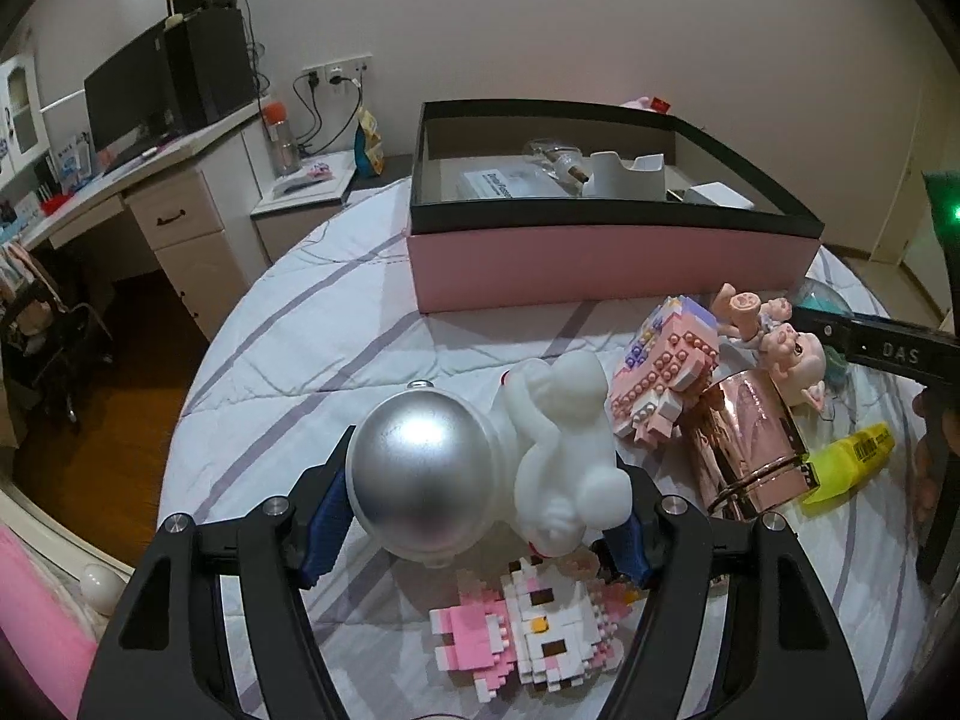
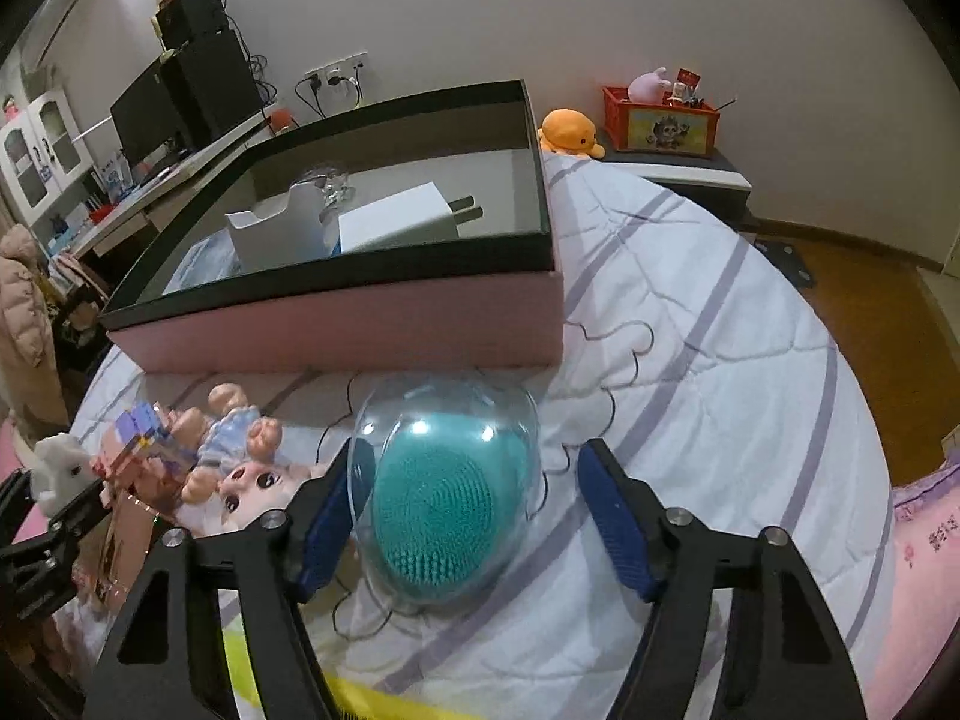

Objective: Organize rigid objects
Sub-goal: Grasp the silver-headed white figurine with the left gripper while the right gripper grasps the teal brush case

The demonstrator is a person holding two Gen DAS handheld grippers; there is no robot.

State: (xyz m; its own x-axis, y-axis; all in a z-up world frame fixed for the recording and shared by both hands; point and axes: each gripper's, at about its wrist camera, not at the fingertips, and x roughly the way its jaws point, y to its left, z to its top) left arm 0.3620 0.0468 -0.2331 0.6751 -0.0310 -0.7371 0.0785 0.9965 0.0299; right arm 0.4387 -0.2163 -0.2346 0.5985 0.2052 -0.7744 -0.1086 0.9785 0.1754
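A: What has the left tool [image 1: 480,516] got?

B: It is clamped on a white figurine with a shiny silver ball-shaped helmet [image 1: 480,468]. The blue pads press on it from both sides, one on the helmet, the other on the white body. The figurine is held over the white bed quilt with lilac stripes [image 1: 336,324], above a pink-and-white toy cat built of small bricks [image 1: 534,624] that lies flat on the quilt.

A: And the right tool [image 2: 474,510]?

B: Its jaws are apart. A clear plastic dome with a teal bristled brush inside [image 2: 444,492] lies between them on the quilt. The left-hand pad is at the dome's wall; the right-hand pad stands clear of it, with quilt showing in the gap.

A: Where is the box?

B: The pink box with a black rim [image 1: 600,264] sits further up the bed, beyond both tools. Inside are a white charger block [image 2: 396,222], a white holder [image 2: 282,234] and a clear glass piece [image 2: 330,180].

A: Anything else loose?

B: Between the tools lie a pink brick model [image 1: 666,378], a rose-gold metallic cup on its side [image 1: 750,444], a pale pink doll [image 1: 774,348] and a yellow package [image 1: 852,462], all crowded together near the box's front wall.
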